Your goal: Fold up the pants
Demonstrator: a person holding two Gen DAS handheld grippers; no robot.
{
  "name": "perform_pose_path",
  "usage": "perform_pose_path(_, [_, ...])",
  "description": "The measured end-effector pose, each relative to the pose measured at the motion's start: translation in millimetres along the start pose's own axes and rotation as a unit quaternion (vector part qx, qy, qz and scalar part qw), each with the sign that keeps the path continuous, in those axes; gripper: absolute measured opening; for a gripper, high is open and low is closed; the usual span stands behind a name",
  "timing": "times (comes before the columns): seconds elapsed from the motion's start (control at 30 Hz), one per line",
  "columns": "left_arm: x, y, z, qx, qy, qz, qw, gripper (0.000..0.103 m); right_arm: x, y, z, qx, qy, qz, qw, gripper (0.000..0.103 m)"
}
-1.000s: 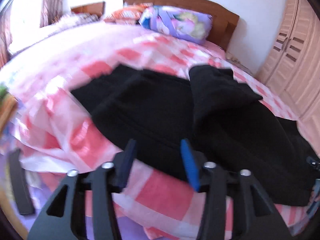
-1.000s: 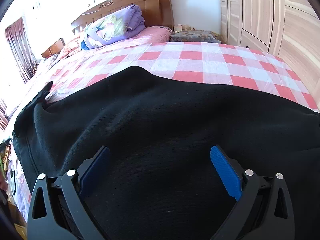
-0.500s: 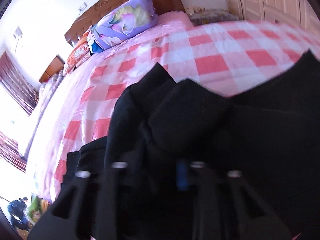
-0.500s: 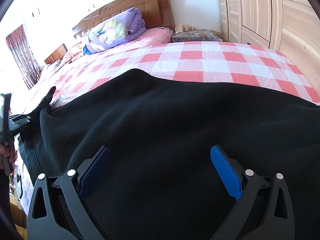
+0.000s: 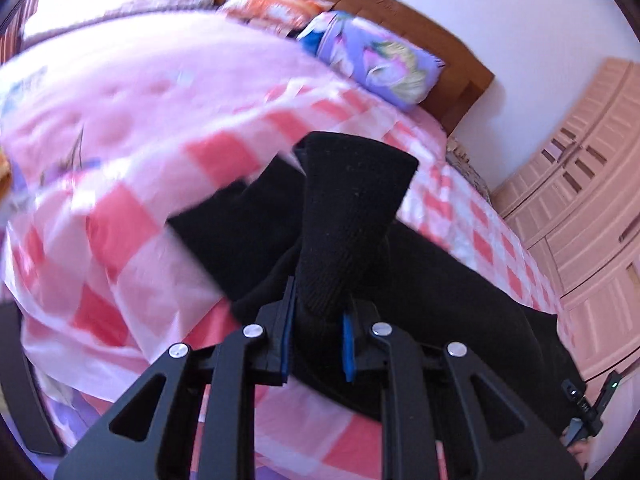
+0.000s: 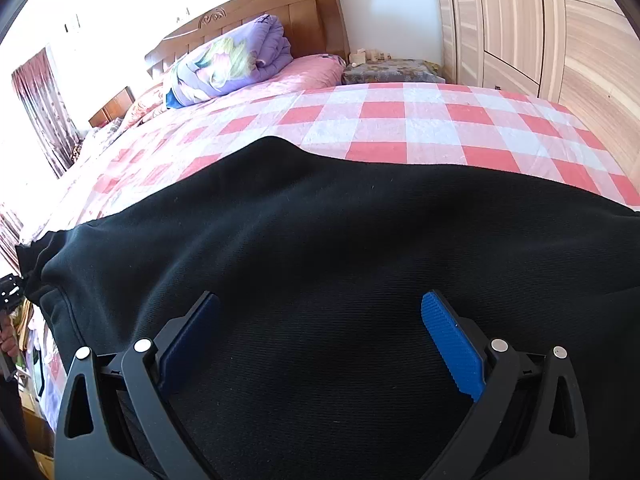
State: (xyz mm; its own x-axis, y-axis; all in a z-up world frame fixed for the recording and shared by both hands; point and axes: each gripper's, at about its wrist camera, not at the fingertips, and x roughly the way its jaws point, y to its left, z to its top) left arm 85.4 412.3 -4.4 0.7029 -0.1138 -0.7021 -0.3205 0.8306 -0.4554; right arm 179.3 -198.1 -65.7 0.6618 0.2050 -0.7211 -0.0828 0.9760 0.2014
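Observation:
Black pants [image 5: 420, 280] lie across the near edge of a pink checked bed [image 5: 224, 152]. My left gripper [image 5: 316, 332] is shut on the ribbed cuff [image 5: 352, 200] of one pant leg and holds it lifted above the bed. My right gripper [image 6: 320, 336] is open, its blue pads [image 6: 452, 340] spread wide just above the broad black fabric of the pants [image 6: 340, 240]. Nothing is between its jaws.
A purple floral pillow [image 6: 228, 68] lies by the wooden headboard [image 6: 312, 20]. A wardrobe [image 6: 540, 28] stands to the right of the bed, and a small bedside table [image 6: 392, 70] sits by it. The bare checked sheet [image 6: 400, 120] lies beyond the pants.
My left gripper went from open in front of the pants to shut on a leg cuff, and has lifted and swung it. My right gripper has stayed open and nearly still.

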Motion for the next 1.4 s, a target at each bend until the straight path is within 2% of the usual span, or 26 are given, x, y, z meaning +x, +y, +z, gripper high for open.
perform_pose_path(0.07, [5, 11, -5, -0.015, -0.004, -0.026, 0.9995, 0.018, 1, 1, 0, -0.003, 0.002, -0.004, 1.0, 0.098])
perform_pose_path(0.2, [5, 7, 7, -0.024, -0.013, -0.06, 0.9979, 0.018, 2, 2, 0, -0.005, 0.006, -0.006, 1.0, 0.098])
perform_pose_path(0.3, [-25, -15, 28, -0.011, -0.03, -0.107, 0.9938, 0.018, 2, 1, 0, -0.004, 0.005, -0.006, 1.0, 0.098])
perform_pose_path(0.4, [-52, -28, 47, 0.006, -0.05, -0.119, 0.9916, 0.019, 2, 2, 0, -0.005, 0.004, -0.008, 1.0, 0.098])
perform_pose_path(0.47, [-48, -26, 53, 0.014, -0.04, -0.083, 0.9957, 0.019, 1, 1, -1, -0.003, 0.001, -0.006, 1.0, 0.098])
perform_pose_path(0.53, [-26, -16, 47, 0.019, -0.009, -0.055, 0.9983, 0.019, 0, -1, -1, 0.001, 0.0, -0.002, 1.0, 0.098])
perform_pose_path(0.63, [17, 12, 23, -0.001, 0.043, 0.005, 0.9991, 0.02, 1, -1, 0, 0.0, 0.002, -0.002, 1.0, 0.098])
perform_pose_path(0.67, [22, 19, 16, -0.008, 0.039, 0.007, 0.9992, 0.021, 1, 0, 0, -0.001, 0.003, -0.003, 1.0, 0.098])
perform_pose_path(0.73, [19, 29, 11, -0.03, 0.02, -0.016, 0.9992, 0.025, 1, 0, 0, -0.002, 0.003, -0.003, 1.0, 0.098])
perform_pose_path(0.77, [17, 30, 12, -0.033, 0.015, -0.012, 0.9993, 0.031, 1, 0, 0, -0.001, 0.003, -0.003, 1.0, 0.098])
perform_pose_path(0.8, [13, 28, 13, -0.03, 0.006, 0.016, 0.9994, 0.048, 1, 0, 0, -0.001, 0.003, -0.003, 1.0, 0.098])
perform_pose_path(0.83, [9, 26, 16, -0.025, -0.002, 0.043, 0.9988, 0.056, 1, 0, 0, 0.0, 0.001, -0.003, 1.0, 0.098])
perform_pose_path(0.87, [2, 21, 17, -0.015, -0.019, 0.088, 0.9958, 0.061, 1, 0, 0, 0.0, 0.001, -0.003, 1.0, 0.098])
perform_pose_path(0.9, [-7, 15, 19, -0.002, -0.04, 0.159, 0.9864, 0.061, 1, 0, 0, 0.001, 0.001, -0.004, 1.0, 0.098])
perform_pose_path(0.93, [-17, 3, 18, 0.017, -0.068, 0.236, 0.9692, 0.061, 2, 1, 0, -0.001, 0.001, -0.006, 1.0, 0.098])
perform_pose_path(0.97, [-26, -7, 17, 0.037, -0.097, 0.269, 0.9574, 0.063, 2, 2, 0, -0.003, 0.002, -0.008, 1.0, 0.098])
perform_pose_path(1.0, [-36, -22, 16, 0.061, -0.124, 0.259, 0.956, 0.07, 2, 3, -1, -0.005, 0.003, -0.01, 1.0, 0.098])
perform_pose_path(1.03, [-42, -37, 13, 0.079, -0.131, 0.227, 0.9618, 0.072, 3, 4, 0, -0.008, 0.005, -0.012, 1.0, 0.098])
perform_pose_path(1.07, [-43, -57, 8, 0.102, -0.129, 0.18, 0.97, 0.076, 3, 4, 0, -0.009, 0.006, -0.013, 1.0, 0.098])
perform_pose_path(1.1, [-39, -80, 1, 0.132, -0.115, 0.128, 0.9762, 0.082, 3, 4, 0, -0.009, 0.006, -0.013, 1.0, 0.098])
perform_pose_path(1.13, [-32, -98, -7, 0.157, -0.099, 0.102, 0.9773, 0.085, 3, 4, 0, -0.008, 0.008, -0.018, 1.0, 0.098])
perform_pose_path(1.17, [-20, -120, -18, 0.193, -0.075, 0.085, 0.9746, 0.088, 3, 6, 0, -0.009, 0.011, -0.033, 0.999, 0.098])
perform_pose_path(1.2, [-4, -139, -28, 0.226, -0.053, 0.081, 0.9692, 0.088, 1, 13, 1, -0.021, 0.011, -0.059, 0.998, 0.098])
perform_pose_path(1.27, [29, -169, -56, 0.283, -0.015, 0.101, 0.9536, 0.088, -6, 30, 5, -0.05, -0.002, -0.047, 0.998, 0.098])
perform_pose_path(1.33, [41, -178, -72, 0.296, -0.009, 0.099, 0.95, 0.088, -14, 57, 15, -0.088, -0.016, -0.017, 0.996, 0.098])
perform_pose_path(1.4, [41, -177, -83, 0.29, -0.009, 0.087, 0.953, 0.088, -12, 85, 25, -0.119, -0.019, -0.001, 0.993, 0.098])
